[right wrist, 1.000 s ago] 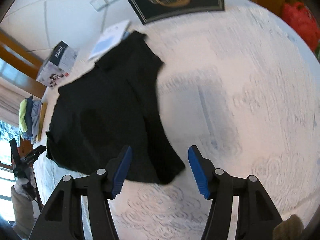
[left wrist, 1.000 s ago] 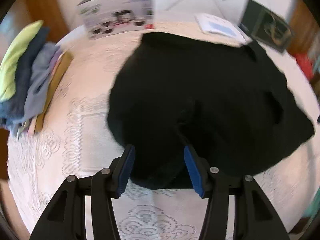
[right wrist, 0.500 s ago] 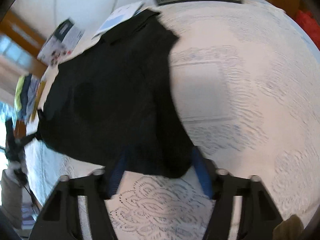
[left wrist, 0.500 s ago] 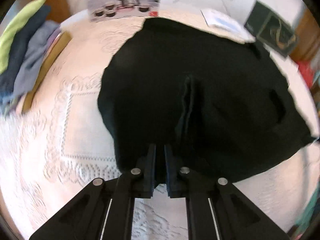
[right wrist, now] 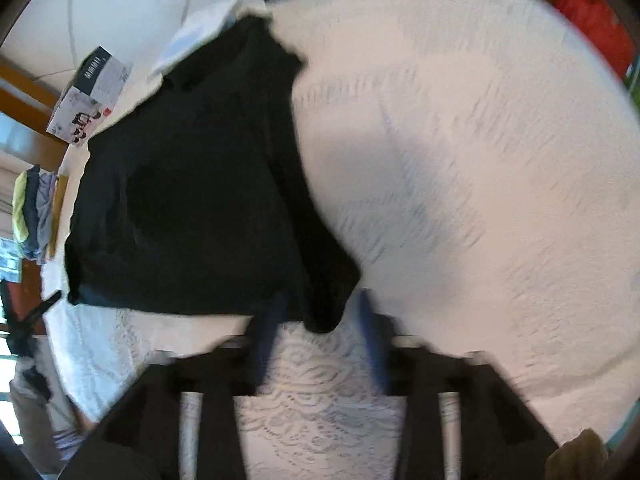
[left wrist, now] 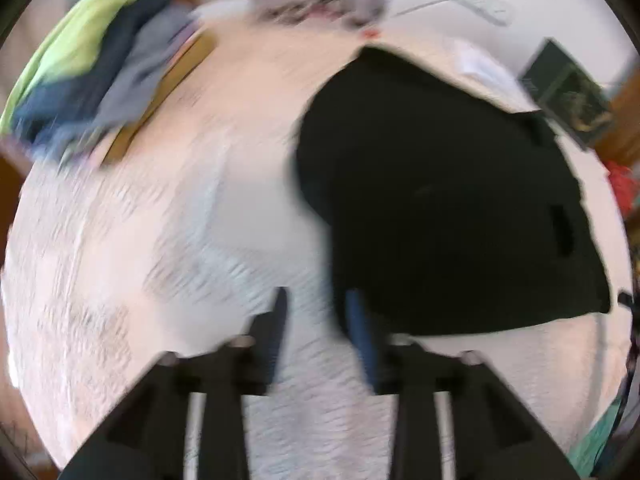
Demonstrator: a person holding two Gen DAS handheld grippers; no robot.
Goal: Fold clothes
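Black garment [left wrist: 452,200] lies spread on the white lace tablecloth [left wrist: 160,240], toward the right half of my left wrist view. Both feeds are motion-blurred, so fine detail is soft.

Left gripper [left wrist: 316,320]: jaws parted w/ a moderate gap, and between them I see only tablecloth. The right-hand blue pad sits just at the garment's near-left edge; can't tell if it's touching the cloth. Nothing held.

Right gripper [right wrist: 320,316]: jaws also parted, about the same gap. The garment's near corner [right wrist: 326,300] hangs down in a rounded lobe right btwn the fingertips, but the pads aren't closed on it; both stand off to either side. Lace pattern shows clearly below that corner.

In the right wrist view the garment [right wrist: 192,200] fills the left-center, running from the far edge of the table down to the gripper.

Other stuff: a stack of folded clothes [left wrist: 92,64], yellow-green on top w/ blue and grey under, at far left; a printed cardboard box [right wrist: 90,96] at the back; a dark framed picture [left wrist: 568,92] far right; a white booklet [left wrist: 480,60] just behind the garment.
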